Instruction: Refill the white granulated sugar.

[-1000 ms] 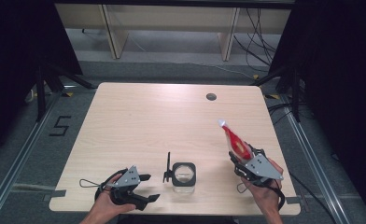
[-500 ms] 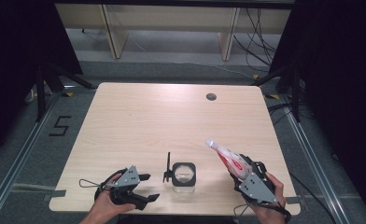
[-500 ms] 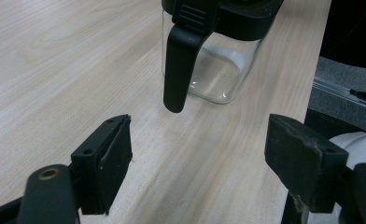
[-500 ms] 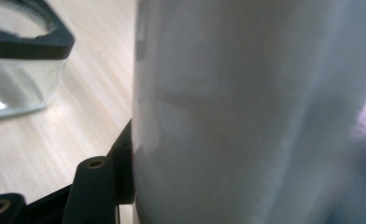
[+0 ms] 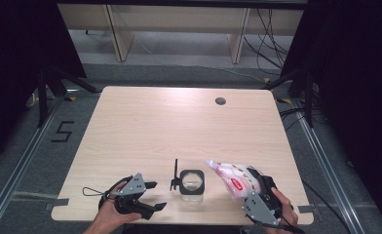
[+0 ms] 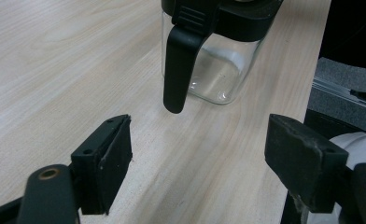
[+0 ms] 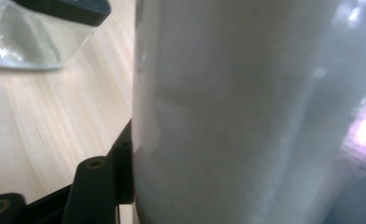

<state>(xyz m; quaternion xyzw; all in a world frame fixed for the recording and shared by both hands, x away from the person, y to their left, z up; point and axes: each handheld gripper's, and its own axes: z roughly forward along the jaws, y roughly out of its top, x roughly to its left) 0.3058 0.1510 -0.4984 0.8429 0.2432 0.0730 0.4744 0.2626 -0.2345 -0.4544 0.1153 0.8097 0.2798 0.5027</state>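
A clear glass jar (image 5: pixel 191 181) with a black lid and a black side handle (image 5: pixel 175 174) stands near the table's front edge. My right gripper (image 5: pixel 261 186) is shut on a white and pink bag (image 5: pixel 230 176) with a red label. The bag lies tilted, its tip pointing left toward the jar's top. In the right gripper view the bag (image 7: pixel 246 112) is pressed against one black finger (image 7: pixel 120 177), with the jar (image 7: pixel 36 37) at the upper left. My left gripper (image 5: pixel 157 196) rests left of the jar, open with nothing in it, its jaws facing the handle (image 6: pixel 176 65) and the jar (image 6: pixel 218 70).
The light wooden table (image 5: pixel 179 122) has a round dark cable hole (image 5: pixel 220 101) at the back right. Its front edge runs just under both hands. Dark floor with metal rails surrounds it, and shelving stands behind.
My right gripper has swung the bag down and to the left, from pointing away over the table to pointing at the jar. The left gripper has stayed put.
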